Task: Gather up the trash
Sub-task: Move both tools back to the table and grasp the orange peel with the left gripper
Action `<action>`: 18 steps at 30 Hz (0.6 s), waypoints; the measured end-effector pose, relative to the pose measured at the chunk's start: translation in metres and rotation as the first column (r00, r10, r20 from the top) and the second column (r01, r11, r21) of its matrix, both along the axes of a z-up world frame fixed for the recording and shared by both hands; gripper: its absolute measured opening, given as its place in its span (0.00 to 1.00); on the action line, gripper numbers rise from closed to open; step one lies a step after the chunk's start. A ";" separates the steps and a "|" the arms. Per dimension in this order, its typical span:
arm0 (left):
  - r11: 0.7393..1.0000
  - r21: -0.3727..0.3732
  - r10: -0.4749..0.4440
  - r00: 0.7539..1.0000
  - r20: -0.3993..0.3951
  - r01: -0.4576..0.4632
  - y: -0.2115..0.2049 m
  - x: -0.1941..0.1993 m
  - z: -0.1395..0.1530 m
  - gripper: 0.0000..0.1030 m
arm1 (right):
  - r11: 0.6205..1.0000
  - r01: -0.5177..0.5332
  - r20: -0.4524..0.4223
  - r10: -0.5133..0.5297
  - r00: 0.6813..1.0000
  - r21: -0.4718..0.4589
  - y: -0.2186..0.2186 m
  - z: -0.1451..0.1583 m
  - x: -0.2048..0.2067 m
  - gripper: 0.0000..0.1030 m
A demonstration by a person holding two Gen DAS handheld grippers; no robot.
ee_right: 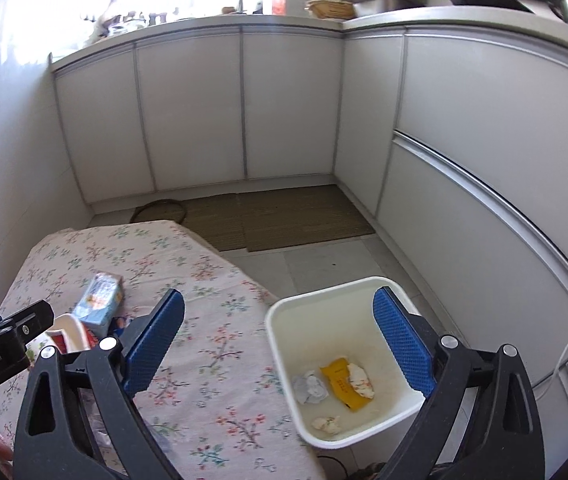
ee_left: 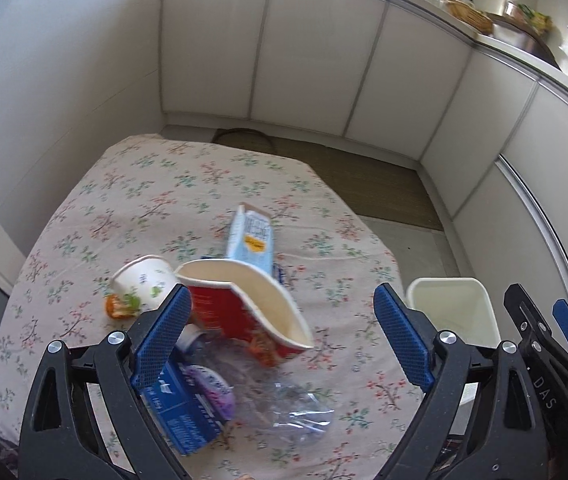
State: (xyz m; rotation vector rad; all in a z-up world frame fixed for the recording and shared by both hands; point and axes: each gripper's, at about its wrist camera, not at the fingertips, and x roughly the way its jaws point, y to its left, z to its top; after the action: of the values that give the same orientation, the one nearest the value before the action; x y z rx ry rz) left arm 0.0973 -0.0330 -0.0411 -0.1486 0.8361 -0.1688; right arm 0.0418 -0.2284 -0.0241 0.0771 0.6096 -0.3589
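Floral tablecloth [ee_left: 188, 184], white cabinets [ee_left: 315, 64], perhaps kitchen.

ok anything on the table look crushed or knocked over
Yes. The big red cup lies tipped with its rim squashed out of round, the small white paper cup is on its side, the clear plastic bottle is flattened, and the light blue carton lies flat. Nothing looks spilled on the tablecloth.

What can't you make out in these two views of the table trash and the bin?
- Crushed clear bottle, left wrist view: blurred, cap end behind the left tongs' finger.
- Blue carton, left wrist view: print blurred, unreadable.
- Red cup, right wrist view: mostly hidden by both tongs.
- White bin, left wrist view: contents hidden by its wall.
- Yellow wrapper, right wrist view: lettering too small.
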 end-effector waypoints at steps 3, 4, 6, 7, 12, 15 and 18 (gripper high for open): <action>0.999 -0.007 0.040 0.999 -0.013 -0.040 0.024 0.003 -0.003 0.86 | 0.999 -0.045 -0.009 0.045 0.999 -0.016 0.024 0.000 0.009 0.90; 0.999 -0.008 0.051 0.999 -0.015 -0.051 0.031 0.003 -0.004 0.86 | 0.998 -0.061 -0.013 0.060 0.998 -0.021 0.033 -0.001 0.013 0.90; 0.997 -0.009 0.077 0.997 -0.018 -0.077 0.046 0.005 -0.006 0.86 | 0.996 -0.086 -0.019 0.085 0.996 -0.026 0.047 -0.001 0.018 0.90; 0.996 -0.011 0.089 0.996 -0.020 -0.089 0.053 0.006 -0.008 0.86 | 0.994 -0.105 -0.024 0.105 0.994 -0.031 0.057 -0.001 0.023 0.90; 0.986 -0.034 0.162 0.985 -0.063 -0.165 0.099 0.018 -0.022 0.86 | 0.983 -0.176 -0.041 0.173 0.984 -0.061 0.095 -0.003 0.036 0.90; 0.979 -0.041 0.197 0.975 -0.107 -0.202 0.126 0.027 -0.035 0.86 | 0.975 -0.208 -0.061 0.203 0.977 -0.080 0.111 -0.006 0.041 0.90; 0.966 -0.090 0.221 0.956 -0.195 -0.242 0.158 0.039 -0.056 0.86 | 0.967 -0.235 -0.084 0.227 0.970 -0.094 0.125 -0.010 0.047 0.90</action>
State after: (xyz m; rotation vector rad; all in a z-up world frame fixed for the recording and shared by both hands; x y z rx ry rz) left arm 0.1361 0.1254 -0.0969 -0.3722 0.9859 0.0196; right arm 0.0887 -0.1035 -0.0344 -0.1064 0.6638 -0.1665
